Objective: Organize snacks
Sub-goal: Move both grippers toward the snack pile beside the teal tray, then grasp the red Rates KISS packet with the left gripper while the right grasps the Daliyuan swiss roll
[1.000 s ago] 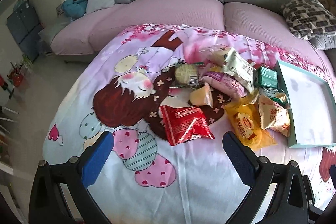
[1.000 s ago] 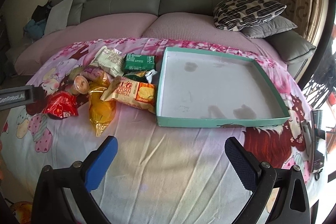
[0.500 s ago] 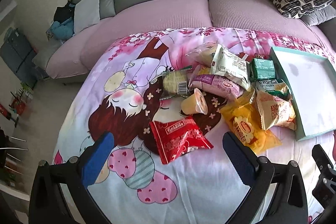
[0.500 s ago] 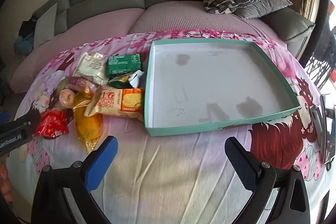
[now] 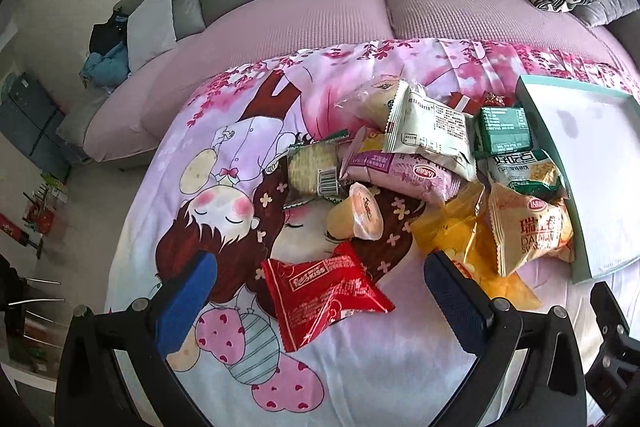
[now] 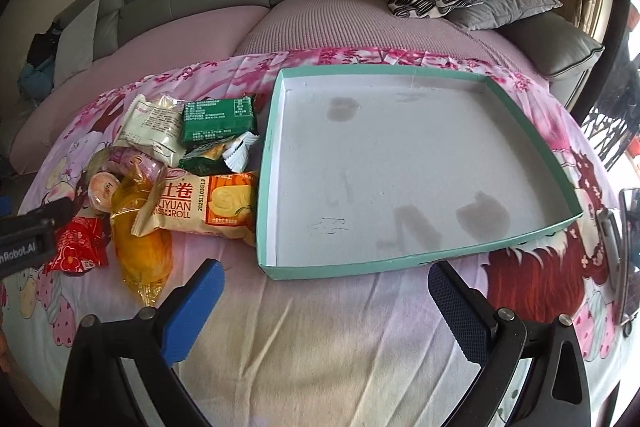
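red snack packet point(image 5: 326, 293), between left hand-held gripper point(image 5: 320, 291) fingers

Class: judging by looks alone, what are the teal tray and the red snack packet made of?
Shallow teal-rimmed tray: probably matte cardboard, given its thin folded walls and stained white floor. Crinkled red snack packet: likely glossy plastic film, given its shine, creases and serrated sealed edges.

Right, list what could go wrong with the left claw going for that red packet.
The red packet lies flat on the soft sheet, so the open left claw may pinch fabric along with it. The jelly cup sits just beyond it on its side and could roll if nudged. The right claw is open too.
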Demonstrator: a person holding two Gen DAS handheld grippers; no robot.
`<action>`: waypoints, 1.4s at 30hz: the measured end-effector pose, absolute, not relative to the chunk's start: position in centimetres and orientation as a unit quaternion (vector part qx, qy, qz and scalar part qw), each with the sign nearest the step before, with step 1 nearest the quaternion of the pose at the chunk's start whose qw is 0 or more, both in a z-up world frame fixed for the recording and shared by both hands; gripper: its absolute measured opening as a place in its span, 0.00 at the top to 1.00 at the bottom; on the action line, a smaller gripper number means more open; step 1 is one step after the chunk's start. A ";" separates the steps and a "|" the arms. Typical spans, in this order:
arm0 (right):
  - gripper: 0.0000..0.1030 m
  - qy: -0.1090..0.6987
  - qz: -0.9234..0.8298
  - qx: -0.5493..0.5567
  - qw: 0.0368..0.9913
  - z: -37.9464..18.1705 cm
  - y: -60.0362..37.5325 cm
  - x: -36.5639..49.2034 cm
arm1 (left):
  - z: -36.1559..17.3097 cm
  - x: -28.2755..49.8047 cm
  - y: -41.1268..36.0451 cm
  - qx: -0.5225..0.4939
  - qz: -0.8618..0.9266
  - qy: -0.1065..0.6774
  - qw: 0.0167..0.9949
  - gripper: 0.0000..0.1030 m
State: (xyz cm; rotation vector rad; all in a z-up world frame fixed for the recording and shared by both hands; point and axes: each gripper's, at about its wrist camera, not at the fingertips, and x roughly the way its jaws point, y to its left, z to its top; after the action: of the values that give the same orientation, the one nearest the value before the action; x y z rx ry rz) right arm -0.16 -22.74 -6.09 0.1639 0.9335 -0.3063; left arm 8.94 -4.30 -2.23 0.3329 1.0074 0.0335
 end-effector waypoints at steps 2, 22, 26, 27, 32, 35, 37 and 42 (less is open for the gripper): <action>0.00 0.447 -0.143 0.078 0.880 -6.2 -22.7 -0.1 | -2.5 9.0 -4.6 0.159 0.017 0.482 0.862 0.00; 0.00 0.437 -0.156 0.063 0.883 -5.4 -22.7 0.1 | -3.3 8.8 -3.5 0.114 -0.003 0.485 0.867 0.00; 0.00 0.436 -0.156 0.055 0.885 -4.7 -22.2 0.8 | -3.1 9.4 -2.1 0.086 -0.009 0.488 0.869 0.00; 0.00 0.435 -0.152 0.058 0.886 -4.5 -22.0 1.0 | -3.1 9.6 -1.8 0.080 -0.008 0.488 0.869 0.00; 0.00 0.434 -0.102 0.060 0.893 -3.7 -19.7 3.0 | -2.8 10.3 1.0 0.048 0.010 0.490 0.870 0.00; 0.00 0.441 -0.077 0.063 0.892 -4.0 -18.1 4.3 | -3.2 10.8 2.5 0.026 0.020 0.501 0.865 0.00; 0.01 0.448 -0.062 0.068 0.889 -4.5 -17.4 5.1 | -3.6 11.0 3.0 0.017 0.021 0.510 0.860 0.00; 0.15 0.472 -0.042 0.073 0.878 -6.0 -16.6 6.8 | -5.4 11.7 3.3 -0.001 0.012 0.540 0.842 0.00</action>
State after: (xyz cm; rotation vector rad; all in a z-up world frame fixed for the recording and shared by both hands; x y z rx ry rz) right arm 6.81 -16.61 -6.03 0.1529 0.9842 -0.0886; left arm 11.67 3.26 -5.42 -0.0016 1.1409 0.0260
